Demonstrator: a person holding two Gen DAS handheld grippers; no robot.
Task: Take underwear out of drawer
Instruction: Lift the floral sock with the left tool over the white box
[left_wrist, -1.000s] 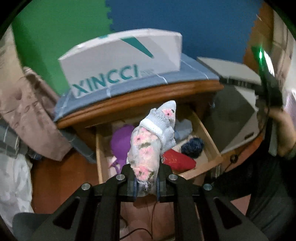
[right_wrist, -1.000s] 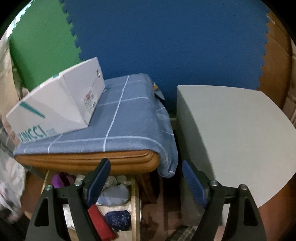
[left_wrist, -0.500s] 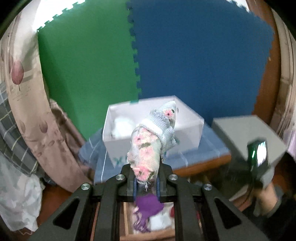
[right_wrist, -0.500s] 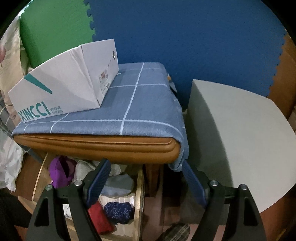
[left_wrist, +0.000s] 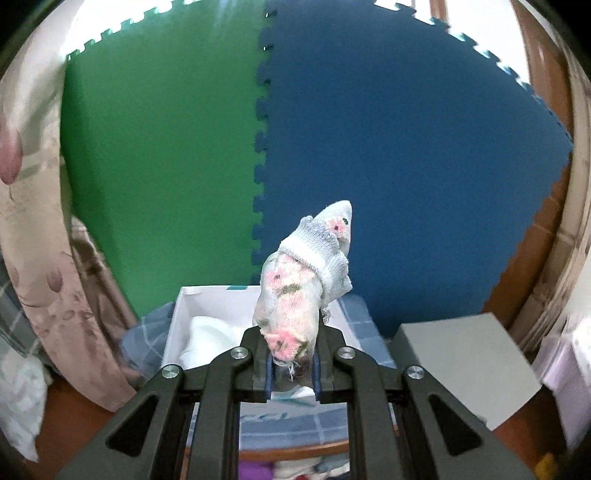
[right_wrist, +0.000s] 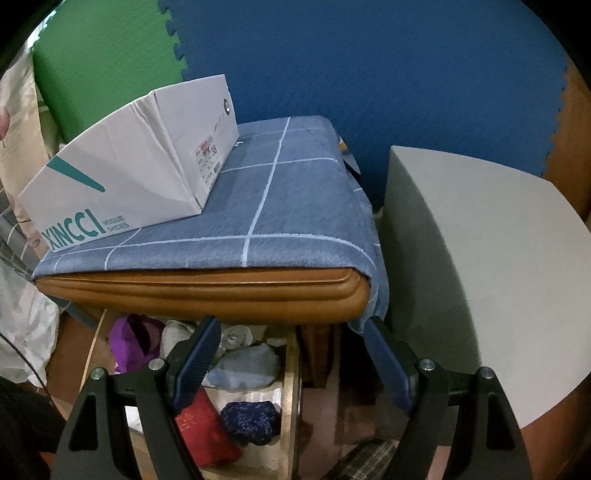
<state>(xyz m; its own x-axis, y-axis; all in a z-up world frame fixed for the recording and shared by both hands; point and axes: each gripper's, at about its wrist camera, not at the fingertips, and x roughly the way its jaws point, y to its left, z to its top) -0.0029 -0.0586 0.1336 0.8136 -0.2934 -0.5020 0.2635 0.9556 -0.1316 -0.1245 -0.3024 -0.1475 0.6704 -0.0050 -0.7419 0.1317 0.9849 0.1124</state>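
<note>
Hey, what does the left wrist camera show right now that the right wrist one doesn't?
Only the left wrist view shows the left gripper shut on the floral underwear, and white cloth inside the open white box. Only the right wrist view shows the right gripper, open and empty, the box's XINCCI lettering, and a red item in the drawer. Both show the box, the blue checked cloth and the grey block.

left gripper (left_wrist: 291, 363) clamped – right gripper (right_wrist: 291, 363) (wide) apart

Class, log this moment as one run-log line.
left gripper: shut on floral underwear | right gripper: open, empty | drawer: open | white shoebox: below underwear
</note>
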